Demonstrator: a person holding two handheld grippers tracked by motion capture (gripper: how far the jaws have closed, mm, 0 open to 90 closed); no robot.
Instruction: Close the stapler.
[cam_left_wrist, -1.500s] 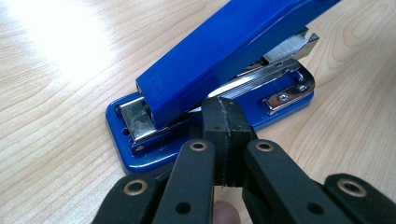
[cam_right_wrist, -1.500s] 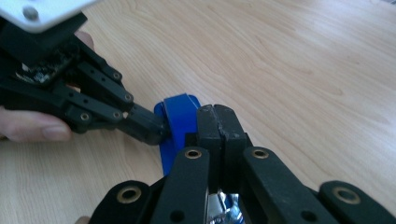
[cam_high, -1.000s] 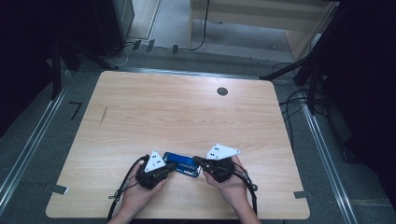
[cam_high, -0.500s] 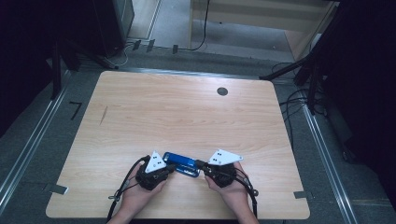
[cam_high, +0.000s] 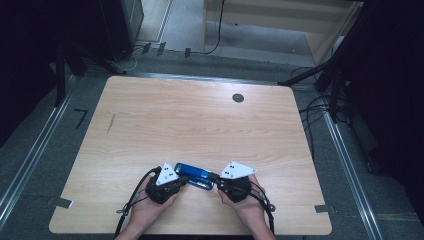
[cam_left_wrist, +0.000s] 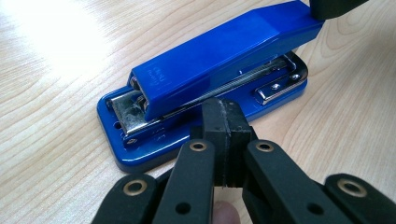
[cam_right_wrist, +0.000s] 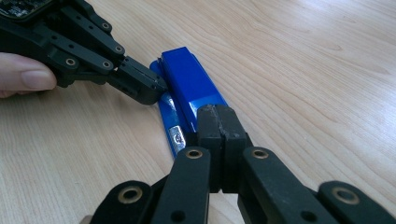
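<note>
Now both grippers sit pinched shut on nothing: the left gripper (cam_high: 181, 179) noses against the near-left side of the blue stapler (cam_high: 194, 175), the right gripper (cam_high: 216, 177) presses its right end. Little has shifted in the last second, so they seem to be bracing it near the table's (cam_high: 200, 125) near edge. Its chrome hinge (cam_left_wrist: 280, 88) shows from the left gripper view.

Dim dark surroundings, evenly lit table (cam_high: 200, 125) — bright glare patch, soft close-up blur
</note>
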